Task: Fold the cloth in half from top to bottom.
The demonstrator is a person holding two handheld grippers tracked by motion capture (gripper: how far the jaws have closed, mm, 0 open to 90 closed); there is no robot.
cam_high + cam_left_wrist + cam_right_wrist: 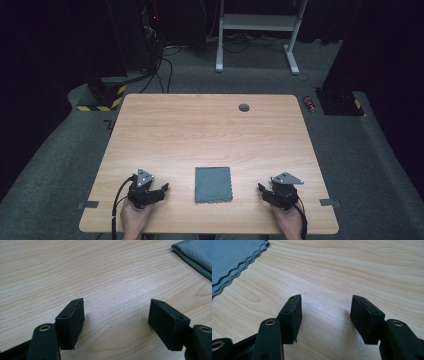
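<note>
1. A folded grey cloth (213, 184) lies flat near the front edge of the wooden surface (200, 130).
2. The left gripper (159, 192) rests left of it, jaws wide apart, holding nothing.
3. The right gripper (264, 192) rests right of it, jaws likewise spread and empty.

Light wood-grain table (210, 130) with rounded corners, standing on grey carpet. A folded grey cloth (213, 184) with scalloped edges lies flat near the front edge, centred. A small round grey fitting (244, 107), possibly a cable grommet, sits near the far edge.
</note>
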